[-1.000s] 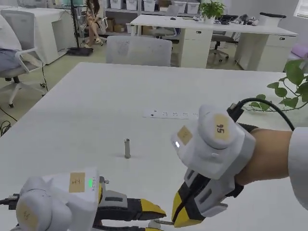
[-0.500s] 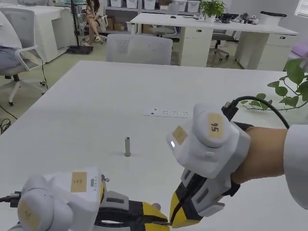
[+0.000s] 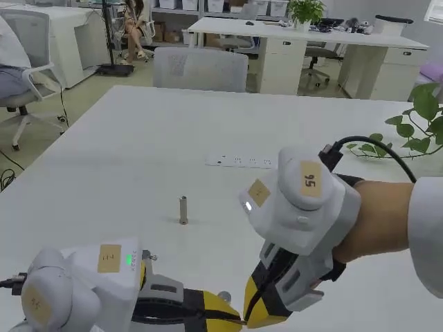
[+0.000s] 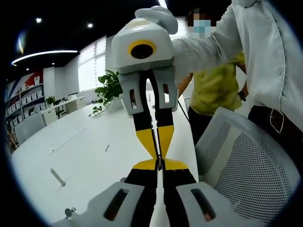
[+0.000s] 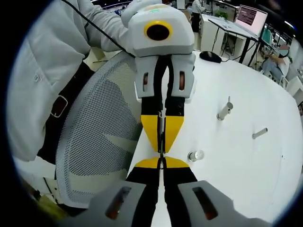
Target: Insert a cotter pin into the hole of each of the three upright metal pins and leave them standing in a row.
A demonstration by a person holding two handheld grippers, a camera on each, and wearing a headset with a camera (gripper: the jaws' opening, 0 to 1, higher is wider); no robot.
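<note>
Two grippers, left (image 5: 161,149) and right (image 4: 158,153), meet tip to tip, jaws pinched shut on what looks like a cotter pin (image 5: 161,124). Upright metal pin (image 3: 183,211) stands well beyond; next, line up with its hole.

One metal pin (image 3: 183,210), a short grey cylinder, stands upright alone on the white table (image 3: 138,152). In the right gripper view a second metal pin (image 5: 224,111) has a thin sliver jutting from its top. A third metal pin (image 5: 195,155) shows nearly end-on, just beside the yellow tips. The slim cotter pin (image 5: 161,125) lies pinched between the closed left gripper (image 5: 161,150) and right gripper (image 5: 161,163), where their tips meet.
</note>
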